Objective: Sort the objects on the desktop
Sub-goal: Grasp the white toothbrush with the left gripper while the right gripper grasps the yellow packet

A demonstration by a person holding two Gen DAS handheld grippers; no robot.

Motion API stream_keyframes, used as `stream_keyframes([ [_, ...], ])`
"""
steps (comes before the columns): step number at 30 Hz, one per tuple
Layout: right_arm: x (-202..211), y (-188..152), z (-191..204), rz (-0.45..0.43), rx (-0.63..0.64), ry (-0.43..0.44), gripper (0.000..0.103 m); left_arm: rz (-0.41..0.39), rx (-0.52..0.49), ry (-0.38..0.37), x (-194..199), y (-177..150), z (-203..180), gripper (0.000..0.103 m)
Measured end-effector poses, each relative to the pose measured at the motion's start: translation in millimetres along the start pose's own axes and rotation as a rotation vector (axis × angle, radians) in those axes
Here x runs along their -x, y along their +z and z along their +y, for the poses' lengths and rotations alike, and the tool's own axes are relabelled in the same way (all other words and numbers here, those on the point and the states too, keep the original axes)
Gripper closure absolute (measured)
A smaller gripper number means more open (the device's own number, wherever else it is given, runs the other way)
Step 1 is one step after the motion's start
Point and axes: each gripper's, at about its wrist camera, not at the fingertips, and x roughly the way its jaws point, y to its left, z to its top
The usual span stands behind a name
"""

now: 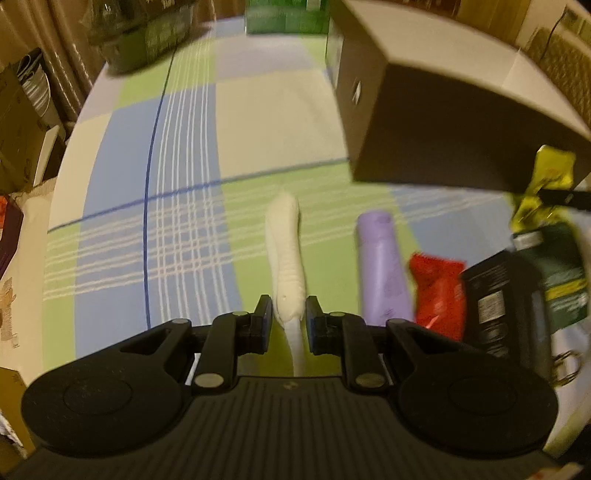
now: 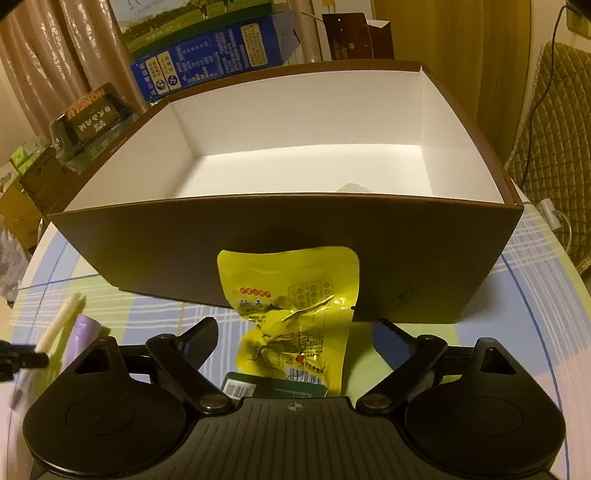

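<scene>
My left gripper (image 1: 289, 314) is shut on a long white ribbed object (image 1: 286, 254) that points away along the checked tablecloth; the object also shows at the left of the right wrist view (image 2: 61, 321). My right gripper (image 2: 293, 338) is open, its jaws wide on either side of a yellow snack packet (image 2: 295, 314) that lies before the brown open box (image 2: 288, 251). The box has a white inside and also shows at the upper right of the left wrist view (image 1: 443, 122). A purple tube (image 1: 384, 269), a red packet (image 1: 439, 295), a black box (image 1: 498, 299) and a dark green packet (image 1: 561, 273) lie right of the white object.
A green box (image 1: 286, 16) and a dark package (image 1: 147, 40) stand at the table's far edge. A blue carton (image 2: 214, 55) and a dark tin (image 2: 92, 114) sit behind the brown box. A quilted chair (image 2: 554, 147) is at the right. Keys (image 1: 567, 365) lie near the black box.
</scene>
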Motion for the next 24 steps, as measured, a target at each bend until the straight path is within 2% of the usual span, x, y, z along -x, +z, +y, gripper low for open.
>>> stream_keyframes([
  [1,-0.2,-0.4,-1.3,0.001,-0.003,0.001,0.015,0.018,-0.005,0.008,-5.2,-1.1,1.0,0.088],
  [10,-0.4,1.5,-5.9,0.001,-0.008,0.001,0.015,0.016,-0.018,0.001,-13.0,9.5,2.1,0.086],
  [12,-0.2,1.8,-4.5,-0.001,0.003,-0.001,0.015,0.004,-0.006,0.017,-14.2,11.7,1.3,0.087],
  [16,-1.5,1.4,-2.0,-0.001,0.018,-0.002,0.015,-0.019,-0.001,0.108,-17.0,16.4,-0.3,0.087],
  [21,-6.2,-0.3,2.6,-0.004,0.035,-0.015,0.015,-0.016,-0.005,0.091,-17.8,18.5,0.0,0.087],
  [22,-8.1,-0.7,4.7,-0.006,0.043,-0.022,0.018,-0.016,-0.002,0.086,-17.9,18.9,0.0,0.087],
  [24,-13.0,-2.3,8.8,-0.005,0.072,-0.029,0.037,-0.014,0.011,0.070,-19.0,19.4,0.7,0.087],
])
